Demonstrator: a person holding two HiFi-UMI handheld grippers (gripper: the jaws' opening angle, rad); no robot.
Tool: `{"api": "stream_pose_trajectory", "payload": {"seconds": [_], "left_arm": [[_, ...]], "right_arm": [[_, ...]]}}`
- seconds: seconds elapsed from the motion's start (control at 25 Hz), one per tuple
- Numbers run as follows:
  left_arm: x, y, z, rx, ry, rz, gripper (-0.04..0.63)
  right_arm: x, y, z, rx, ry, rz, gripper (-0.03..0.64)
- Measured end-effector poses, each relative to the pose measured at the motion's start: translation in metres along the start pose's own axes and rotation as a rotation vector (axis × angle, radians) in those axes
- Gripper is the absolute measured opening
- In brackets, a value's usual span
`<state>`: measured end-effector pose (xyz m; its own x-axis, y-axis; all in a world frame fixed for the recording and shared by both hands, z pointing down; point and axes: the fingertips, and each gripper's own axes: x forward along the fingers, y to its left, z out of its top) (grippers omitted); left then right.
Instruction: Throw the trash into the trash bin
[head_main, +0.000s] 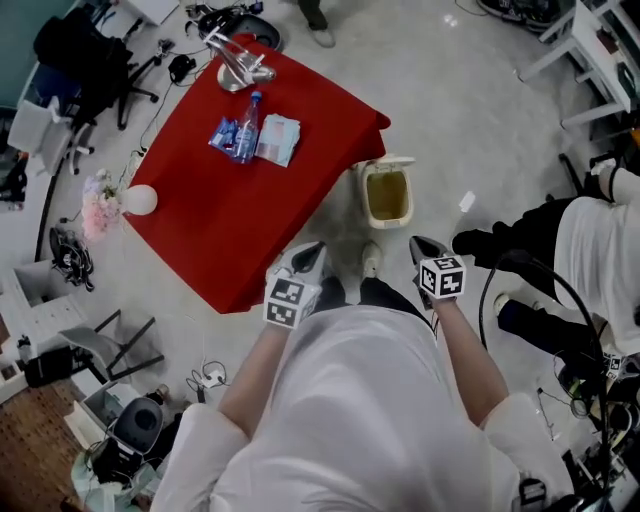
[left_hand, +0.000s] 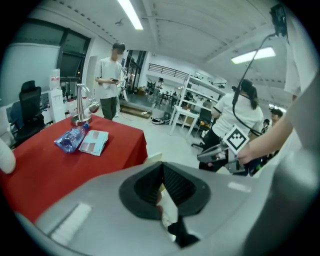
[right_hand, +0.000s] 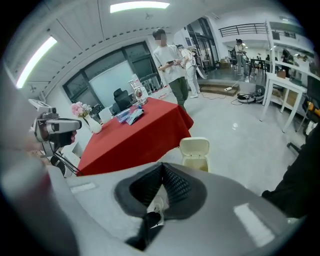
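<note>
Task seems not begun yet: the bottle (head_main: 245, 125) & the packet (head_main: 278, 140) lie on the red table (head_main: 230, 220), apart from the open trash bin (head_main: 388, 167) beside it, w/ left gripper (head_main: 310, 250) & right gripper (head_main: 425, 245) both closed, empty.

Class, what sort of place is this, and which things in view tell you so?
Probably a lab or open workshop: black office chairs, white workbenches, and a red-clothed table staged beside a small trash bin.
</note>
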<state>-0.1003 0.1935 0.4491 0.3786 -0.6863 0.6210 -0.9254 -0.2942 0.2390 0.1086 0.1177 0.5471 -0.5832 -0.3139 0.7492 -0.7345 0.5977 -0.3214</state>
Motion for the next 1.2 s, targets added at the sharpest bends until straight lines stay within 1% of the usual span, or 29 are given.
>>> {"api": "stream_pose_trajectory", "payload": {"seconds": [0.2,0.48,0.72,1.08,1.2], "left_arm": [[-0.017,0.003,0.008,-0.018,-0.017,0.003,0.003],[-0.034,0.005,0.015,-0.029,-0.041,0.015,0.005],[-0.033,0.008,0.021,-0.011,-0.053,0.015,0.005],[-0.027,0.004,0.028,-0.004,-0.058,-0.005,0.005],[-0.026,-0.001,0.029,0.033,-0.059,-0.005,0.005]], "right_arm": [[-0.022,0.024,0.019,-0.037,-0.031,0.049,0.000],[-0.044,0.042,0.038,-0.058,-0.098,0.061,0.000],[-0.053,0.048,0.057,-0.087,-0.161,0.076,0.000],[-0.060,0.045,0.058,-0.092,-0.187,0.070,0.000],[-0.062,0.042,0.057,-0.078,-0.193,0.066,0.000]]}}
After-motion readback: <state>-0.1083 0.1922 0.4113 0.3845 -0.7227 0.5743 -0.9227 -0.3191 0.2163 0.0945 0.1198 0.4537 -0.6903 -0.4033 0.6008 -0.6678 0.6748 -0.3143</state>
